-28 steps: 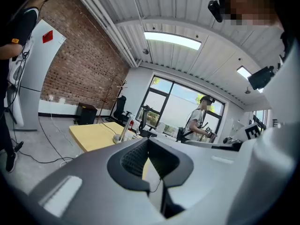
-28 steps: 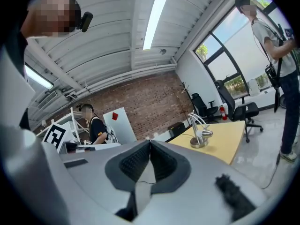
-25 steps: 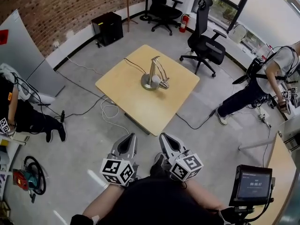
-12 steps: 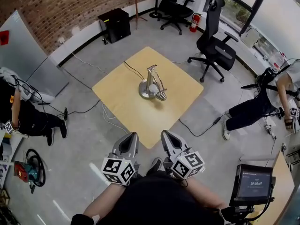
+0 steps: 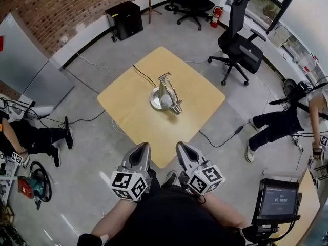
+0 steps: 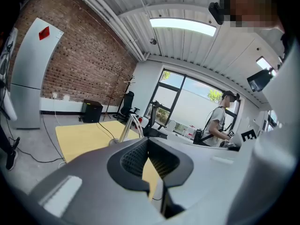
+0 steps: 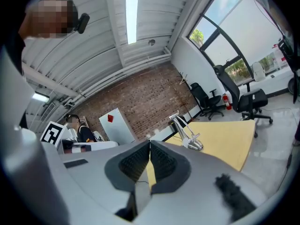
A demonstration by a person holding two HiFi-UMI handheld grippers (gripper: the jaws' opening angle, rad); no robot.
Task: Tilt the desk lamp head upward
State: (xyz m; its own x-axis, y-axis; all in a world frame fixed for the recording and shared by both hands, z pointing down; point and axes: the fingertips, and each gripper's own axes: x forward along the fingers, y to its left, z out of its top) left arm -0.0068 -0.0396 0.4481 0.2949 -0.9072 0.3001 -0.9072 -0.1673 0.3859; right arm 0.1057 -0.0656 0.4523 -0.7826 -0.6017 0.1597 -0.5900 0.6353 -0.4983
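A silver desk lamp (image 5: 165, 95) stands in the middle of a square light-wood table (image 5: 128, 99), its head (image 5: 176, 107) hanging low toward the near right. The lamp's arm also shows in the left gripper view (image 6: 127, 128) and the lamp in the right gripper view (image 7: 186, 134). Both grippers are held close to my body, well short of the table. My left gripper (image 5: 142, 151) is shut with nothing in it. My right gripper (image 5: 182, 150) is shut and empty too.
A black cable (image 5: 144, 76) runs from the lamp off the table's far edge. Office chairs (image 5: 245, 40) stand beyond the table at the right, a black cabinet (image 5: 123, 18) by the brick wall. People are at the left (image 5: 31, 140) and right (image 5: 287, 122). A monitor (image 5: 277, 201) sits near right.
The view has moved forward toward the table, which now lies closer. Both grippers keep their place near my body and stay shut. The people at the left and right have shifted.
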